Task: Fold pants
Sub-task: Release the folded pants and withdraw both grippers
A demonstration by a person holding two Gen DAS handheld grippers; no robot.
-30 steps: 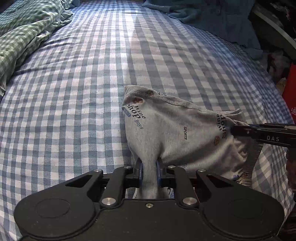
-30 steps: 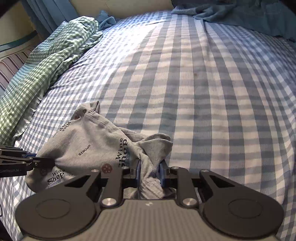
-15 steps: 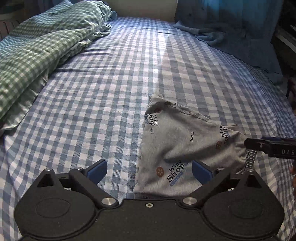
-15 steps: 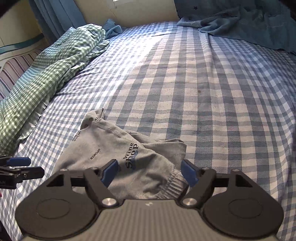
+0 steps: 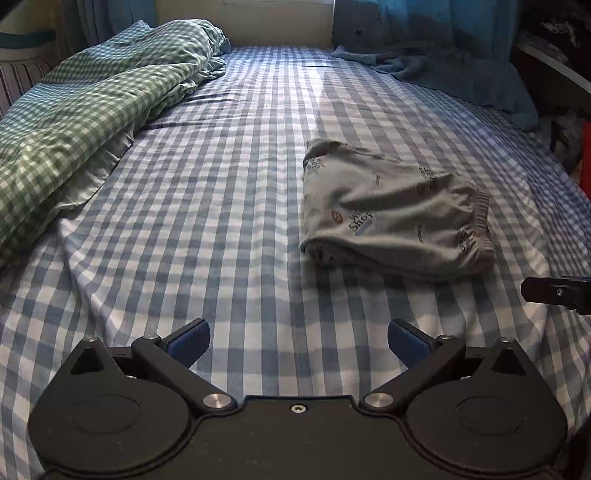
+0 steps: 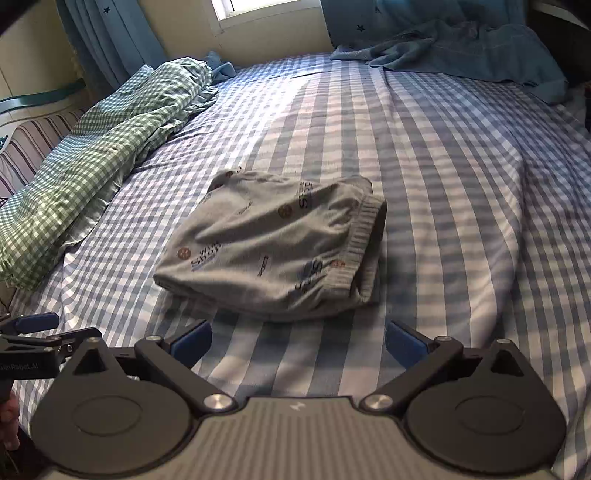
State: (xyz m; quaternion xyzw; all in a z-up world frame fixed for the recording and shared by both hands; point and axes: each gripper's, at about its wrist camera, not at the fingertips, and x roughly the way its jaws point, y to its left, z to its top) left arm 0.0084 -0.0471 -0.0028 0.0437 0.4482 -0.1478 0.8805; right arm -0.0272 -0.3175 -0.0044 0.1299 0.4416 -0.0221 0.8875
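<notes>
The grey printed pants lie folded in a compact bundle on the blue checked bed sheet, ribbed waistband at the right end. They also show in the right wrist view. My left gripper is open and empty, well short of the pants and to their left. My right gripper is open and empty, just in front of the bundle's near edge. Part of the right gripper shows in the left wrist view, and the left gripper shows at the left edge of the right wrist view.
A green checked duvet is bunched along the left side of the bed. A blue blanket lies at the far right corner, below blue curtains and a window. The bed's right edge drops off near dark clutter.
Both grippers let go of the pants, opened wide and drew back toward me. The pants now lie folded on the sheet, farther from both cameras.
</notes>
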